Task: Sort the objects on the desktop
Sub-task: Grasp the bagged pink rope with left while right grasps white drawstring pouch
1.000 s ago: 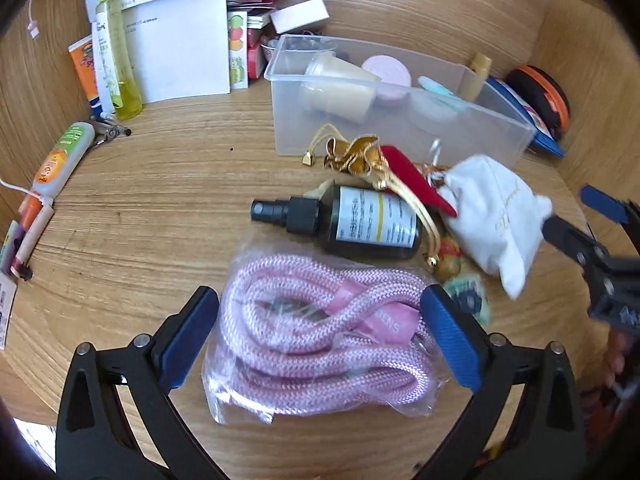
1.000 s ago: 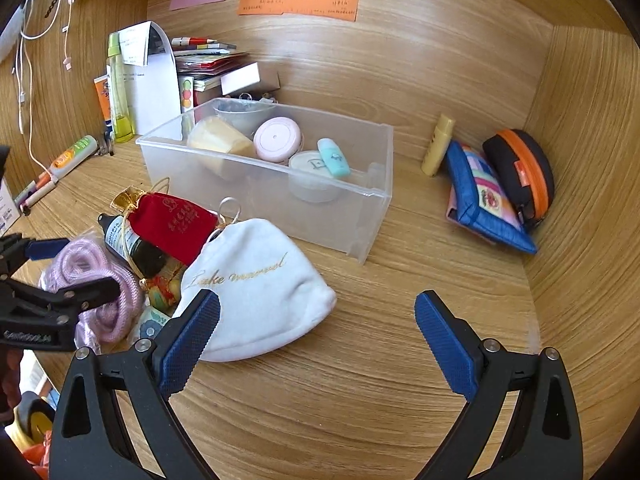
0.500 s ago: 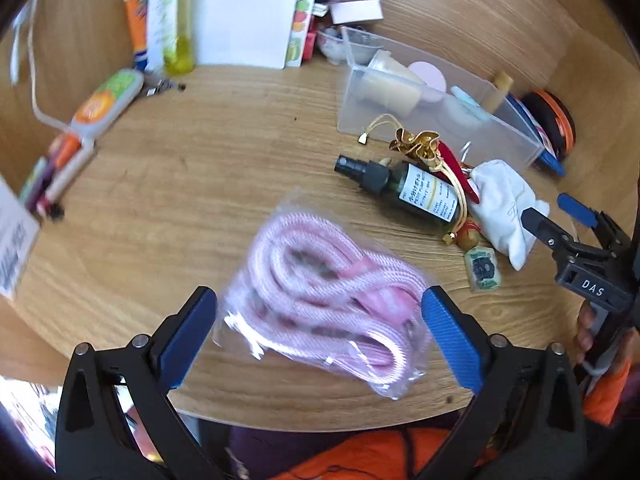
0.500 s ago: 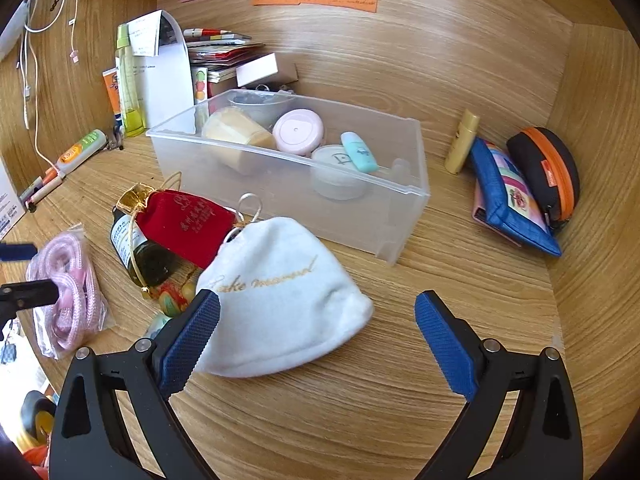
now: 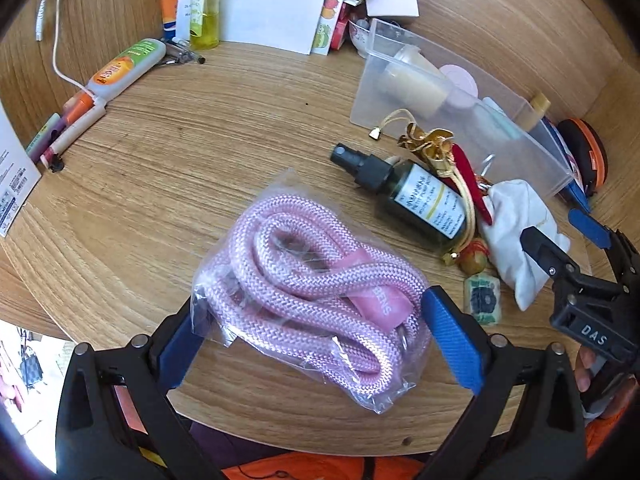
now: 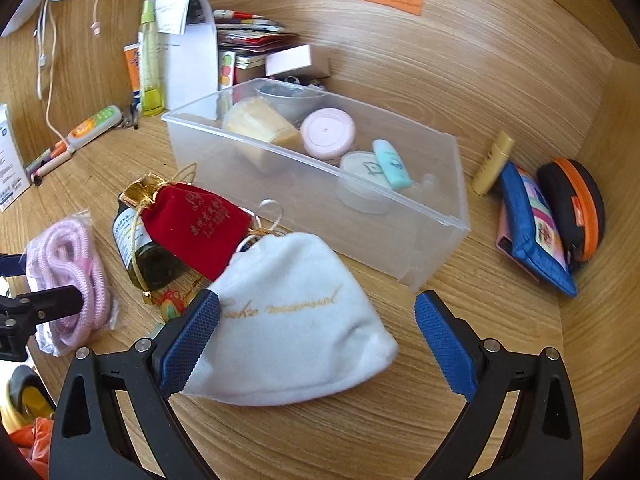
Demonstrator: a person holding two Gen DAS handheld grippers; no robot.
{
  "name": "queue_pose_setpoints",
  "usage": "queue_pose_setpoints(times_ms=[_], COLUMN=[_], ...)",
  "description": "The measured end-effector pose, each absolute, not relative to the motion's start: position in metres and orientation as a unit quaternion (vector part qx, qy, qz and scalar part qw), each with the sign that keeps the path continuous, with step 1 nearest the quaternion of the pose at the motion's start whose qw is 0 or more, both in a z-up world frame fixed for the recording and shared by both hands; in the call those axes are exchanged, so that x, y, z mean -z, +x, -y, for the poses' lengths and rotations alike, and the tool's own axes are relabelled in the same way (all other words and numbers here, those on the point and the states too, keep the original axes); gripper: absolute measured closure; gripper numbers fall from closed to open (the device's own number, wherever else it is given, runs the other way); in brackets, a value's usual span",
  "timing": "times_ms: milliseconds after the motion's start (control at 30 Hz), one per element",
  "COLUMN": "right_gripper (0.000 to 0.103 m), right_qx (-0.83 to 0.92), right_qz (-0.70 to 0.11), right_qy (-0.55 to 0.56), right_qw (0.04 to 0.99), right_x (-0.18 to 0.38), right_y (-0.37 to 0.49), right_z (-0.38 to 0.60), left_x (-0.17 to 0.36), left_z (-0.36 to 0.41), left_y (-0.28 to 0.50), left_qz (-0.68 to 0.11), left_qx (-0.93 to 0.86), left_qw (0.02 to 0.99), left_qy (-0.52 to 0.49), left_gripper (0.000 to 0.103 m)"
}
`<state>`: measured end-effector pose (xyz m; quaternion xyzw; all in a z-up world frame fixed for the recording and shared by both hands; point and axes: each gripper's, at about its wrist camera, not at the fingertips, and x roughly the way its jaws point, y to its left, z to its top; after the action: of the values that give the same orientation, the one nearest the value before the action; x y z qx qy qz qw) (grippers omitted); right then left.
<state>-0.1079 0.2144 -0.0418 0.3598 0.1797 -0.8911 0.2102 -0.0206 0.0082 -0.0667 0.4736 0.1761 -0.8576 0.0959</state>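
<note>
I take the clear plastic bin (image 6: pixel 320 184) as my landmark. My left gripper (image 5: pixel 316 344) has its jaws spread wide on either side of the bagged pink rope (image 5: pixel 316 284); the blue pads (image 5: pixel 452 344) sit at the bag's edges, and I cannot tell whether they press on it or only bracket it. The bag lies well in front of the bin and to its left, near the front edge of the wooden desk (image 5: pixel 180 152).

My right gripper (image 6: pixel 316 344) is also spread, its jaws straddling the near end of the white drawstring pouch (image 6: pixel 288 328), with the left pad at the pouch's edge and the right pad clear of it. The pouch lies just in front of the bin.

Between the rope and the bin: a dark spray bottle (image 5: pixel 416 200) on its side, and a red velvet pouch (image 6: pixel 196 224) with a gold collar lying across it.

Inside the bin I see a cream jar (image 6: pixel 260 128), a pink round compact (image 6: pixel 328 132) and a small mint-green bottle (image 6: pixel 392 164).

To the right of the bin, a blue zip pouch (image 6: pixel 528 224) and a black-and-orange case (image 6: pixel 576 204) stand against the side wall.
</note>
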Motion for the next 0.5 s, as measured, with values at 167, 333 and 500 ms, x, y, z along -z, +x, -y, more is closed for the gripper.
queue_pose_setpoints(times_ms=[167, 333, 500], right_gripper=[0.005, 0.005, 0.005], right_qx=[0.889, 0.874, 0.86], right_qz=[-0.17, -0.192, -0.208], right_qy=[0.35, 0.365, 0.387], right_qw=[0.242, 0.256, 0.259], right_x=[0.031, 0.042, 0.059], right_y=[-0.106, -0.108, -0.115], right_z=[-0.219, -0.215, -0.211], left_x=[0.067, 0.066, 0.067], left_z=[-0.014, -0.017, -0.034], left_y=[-0.034, -0.043, -0.047], left_qz=[-0.182, -0.199, -0.165], left_qx=[0.854, 0.849, 0.861], left_qw=[0.092, 0.092, 0.086], left_qy=[0.479, 0.481, 0.474], left_gripper=[0.0, 0.0, 0.0])
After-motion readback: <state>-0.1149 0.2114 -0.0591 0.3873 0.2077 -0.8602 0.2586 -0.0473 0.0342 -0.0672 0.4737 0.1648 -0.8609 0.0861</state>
